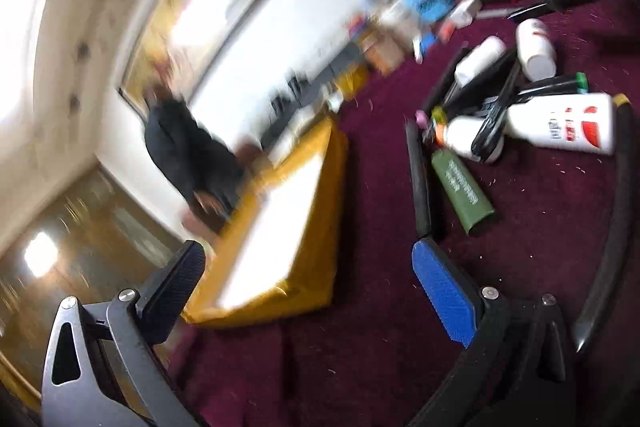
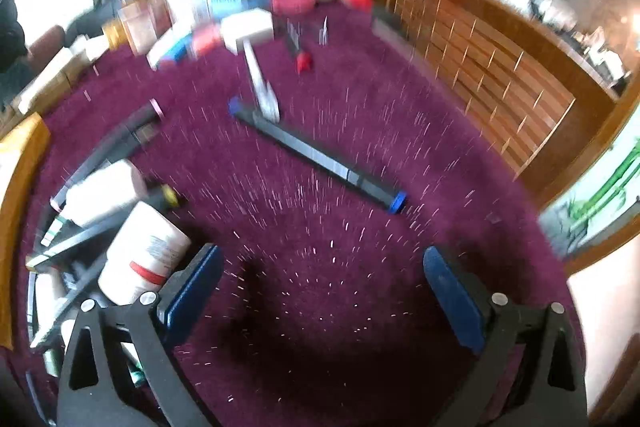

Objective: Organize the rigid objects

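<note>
Bottles (image 1: 560,123) and pens lie heaped in a black basket (image 1: 418,179) on the maroon carpet (image 2: 320,299); a blue-capped marker (image 2: 320,159) lies apart (blurred). Left gripper (image 1: 316,291) and right gripper (image 2: 320,291) both gape wide, empty.

Both the left tool (image 1: 308,295) and the right tool (image 2: 322,291) hang with fingers spread wide, gripping nothing.
</note>
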### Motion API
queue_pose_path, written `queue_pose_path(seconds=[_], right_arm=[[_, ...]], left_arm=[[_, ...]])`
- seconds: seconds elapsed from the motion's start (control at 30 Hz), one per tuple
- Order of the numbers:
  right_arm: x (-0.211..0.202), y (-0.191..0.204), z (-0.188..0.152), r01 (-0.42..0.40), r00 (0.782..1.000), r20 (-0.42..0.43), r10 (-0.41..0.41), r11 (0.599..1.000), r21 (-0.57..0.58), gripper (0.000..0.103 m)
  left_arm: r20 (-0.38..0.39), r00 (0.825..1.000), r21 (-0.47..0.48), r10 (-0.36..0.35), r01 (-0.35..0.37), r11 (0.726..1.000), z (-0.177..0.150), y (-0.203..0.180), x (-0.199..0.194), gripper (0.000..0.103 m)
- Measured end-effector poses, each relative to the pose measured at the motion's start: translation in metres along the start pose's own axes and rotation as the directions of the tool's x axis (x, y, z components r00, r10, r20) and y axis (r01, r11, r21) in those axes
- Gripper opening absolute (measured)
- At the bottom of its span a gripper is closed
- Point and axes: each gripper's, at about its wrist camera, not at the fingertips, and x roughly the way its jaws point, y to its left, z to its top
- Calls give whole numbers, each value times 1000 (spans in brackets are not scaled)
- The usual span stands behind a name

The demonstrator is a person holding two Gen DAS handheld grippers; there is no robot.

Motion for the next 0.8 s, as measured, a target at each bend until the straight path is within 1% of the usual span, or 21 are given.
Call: queue_pose_path(seconds=[0.03, 0.07, 0.1, 0.13, 0.17, 0.2, 0.23, 0.27, 0.3, 0.33, 0.37, 0.43, 0.47, 0.5, 0.53, 0.6, 0.67, 0.7, 0.73, 0.77, 0.8], right_arm=[[-12, 0, -1, -3, 998, 60, 2, 1000, 13, 98], [-18, 0, 0, 7, 996, 93, -9, 1000, 19, 98], [-24, 2, 0, 19, 992, 122, -22, 999, 27, 98], [-27, 3, 2, 16, 991, 136, -20, 999, 35, 98], [-31, 3, 2, 7, 989, 147, -13, 999, 44, 98], [-33, 3, 3, 8, 988, 153, -15, 999, 46, 98], [-37, 4, 2, 9, 986, 165, -17, 999, 45, 98], [-40, 6, 3, 8, 984, 178, -15, 999, 39, 98], [-44, 6, 1, 8, 982, 187, -14, 999, 35, 98], [-47, 8, 1, 4, 981, 195, -9, 1000, 27, 98], [-49, 8, 0, -5, 981, 196, 1, 1000, 21, 98], [-50, 8, -3, -38, 983, 181, 35, 999, 12, 98], [-52, 8, -6, -58, 984, 169, 56, 998, 9, 98], [-55, 4, -9, -70, 984, 165, 67, 998, 8, 98], [-56, 3, -13, -75, 984, 164, 73, 997, 5, 98], [-60, 3, -21, -71, 984, 164, 71, 997, -1, 98], [-61, 1, -25, -78, 984, 159, 76, 997, 1, 98], [-61, 0, -26, -83, 984, 157, 81, 997, 5, 98], [-61, -1, -26, -88, 984, 156, 85, 996, 10, 98], [-62, -2, -28, -91, 983, 159, 88, 996, 15, 98], [-63, -4, -28, -94, 982, 165, 89, 995, 22, 98]], left_arm=[[-16, 998, 44, -54, 55, 998, 4, 1, 1, 103], [-92, 978, 64, -187, 194, 979, 13, 8, 10, 103], [-132, 945, 15, -301, 305, 952, 21, 20, 16, 103], [-141, 904, -78, -404, 396, 915, 28, 38, 21, 103], [-100, 861, -200, -498, 473, 858, 36, 65, 27, 103], [-48, 824, -282, -565, 531, 799, 39, 85, 33, 103], [26, 764, -367, -645, 607, 705, 35, 104, 41, 103], [15, 697, -406, -717, 659, 633, 28, 108, 51, 103], [-35, 602, -441, -797, 707, 553, 19, 105, 63, 103], [-95, 513, -494, -853, 720, 488, 10, 97, 77, 102], [-125, 483, -556, -867, 690, 464, 0, 94, 88, 100], [-105, 521, -596, -847, 649, 473, -9, 97, 92, 98], [-80, 524, -606, -848, 650, 459, -7, 101, 93, 98], [-62, 528, -605, -847, 655, 453, -2, 103, 95, 98], [-58, 541, -593, -839, 658, 465, 4, 104, 96, 98], [-60, 590, -540, -805, 659, 524, 19, 104, 96, 98], [-82, 653, -476, -753, 638, 605, 34, 94, 98, 98], [-90, 677, -449, -731, 628, 636, 42, 88, 101, 98], [-112, 691, -426, -714, 615, 663, 46, 81, 106, 93], [-126, 688, -421, -715, 615, 666, 50, 77, 115, 86], [-146, 667, -426, -730, 624, 655, 52, 70, 124, 65]])
